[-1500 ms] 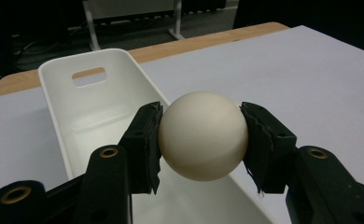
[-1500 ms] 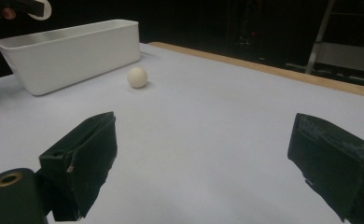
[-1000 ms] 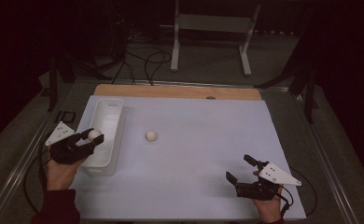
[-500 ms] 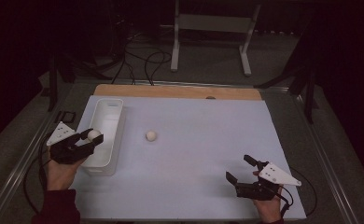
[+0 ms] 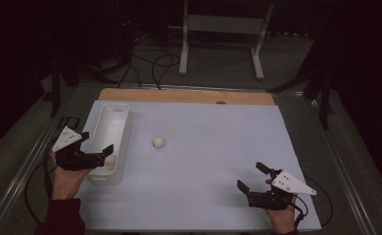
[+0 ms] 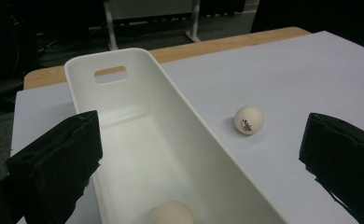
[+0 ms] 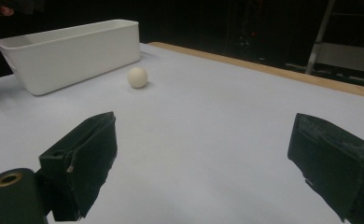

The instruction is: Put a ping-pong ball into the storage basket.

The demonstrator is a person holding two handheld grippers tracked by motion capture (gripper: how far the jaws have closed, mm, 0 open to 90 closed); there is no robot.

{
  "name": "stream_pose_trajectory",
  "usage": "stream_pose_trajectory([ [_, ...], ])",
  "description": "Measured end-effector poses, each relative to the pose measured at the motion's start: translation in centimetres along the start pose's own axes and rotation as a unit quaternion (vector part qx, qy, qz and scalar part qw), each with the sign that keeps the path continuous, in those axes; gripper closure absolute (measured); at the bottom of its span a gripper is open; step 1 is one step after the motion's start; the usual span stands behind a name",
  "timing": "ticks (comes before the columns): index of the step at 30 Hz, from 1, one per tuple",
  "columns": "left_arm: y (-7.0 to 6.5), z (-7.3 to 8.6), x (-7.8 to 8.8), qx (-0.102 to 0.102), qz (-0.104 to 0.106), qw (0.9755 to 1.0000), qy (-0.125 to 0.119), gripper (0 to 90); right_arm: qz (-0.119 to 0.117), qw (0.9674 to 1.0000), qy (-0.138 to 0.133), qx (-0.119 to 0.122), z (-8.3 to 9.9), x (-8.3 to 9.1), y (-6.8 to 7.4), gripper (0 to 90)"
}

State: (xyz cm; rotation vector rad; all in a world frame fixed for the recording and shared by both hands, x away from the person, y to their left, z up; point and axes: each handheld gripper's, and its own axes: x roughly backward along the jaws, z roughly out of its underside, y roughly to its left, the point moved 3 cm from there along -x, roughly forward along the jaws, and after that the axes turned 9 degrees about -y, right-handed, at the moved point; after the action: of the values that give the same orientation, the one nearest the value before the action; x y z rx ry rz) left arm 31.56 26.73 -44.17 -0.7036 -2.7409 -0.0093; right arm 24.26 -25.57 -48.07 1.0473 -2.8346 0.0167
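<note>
Now the small cream ball [image 6: 173, 213] (round, matte) lies below the left gripper [image 5: 99, 155], fingers just spread wide.

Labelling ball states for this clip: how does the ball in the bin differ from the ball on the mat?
The ball in the bin lies on the floor of the white bin at its near end, between the jaws of the open left gripper; the ball on the mat sits in the open beside the bin, clear of both grippers. The mat ball shows a dark printed mark; no mark is visible on the bin ball. Both are small, round and off-white.
</note>
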Motion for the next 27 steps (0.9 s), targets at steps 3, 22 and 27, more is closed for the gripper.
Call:
stream_pose_trajectory([
  [3,0.0,-0.1,0.0,0.000,-0.001,1.0000,-0.001,0.0,0.001,1.0000,0.000,0.000,0.0,0.0,0.0,7.4],
  [22,-1.5,-0.3,-1.1,-0.003,0.016,0.9999,-0.001,0.0,0.000,1.0000,0.000,0.000,0.0,0.0,0.0,7.4],
  [27,-2.0,-0.4,-1.5,-0.006,0.021,0.9998,0.000,0.0,0.000,1.0000,0.000,0.000,0.0,0.0,0.0,7.4],
])
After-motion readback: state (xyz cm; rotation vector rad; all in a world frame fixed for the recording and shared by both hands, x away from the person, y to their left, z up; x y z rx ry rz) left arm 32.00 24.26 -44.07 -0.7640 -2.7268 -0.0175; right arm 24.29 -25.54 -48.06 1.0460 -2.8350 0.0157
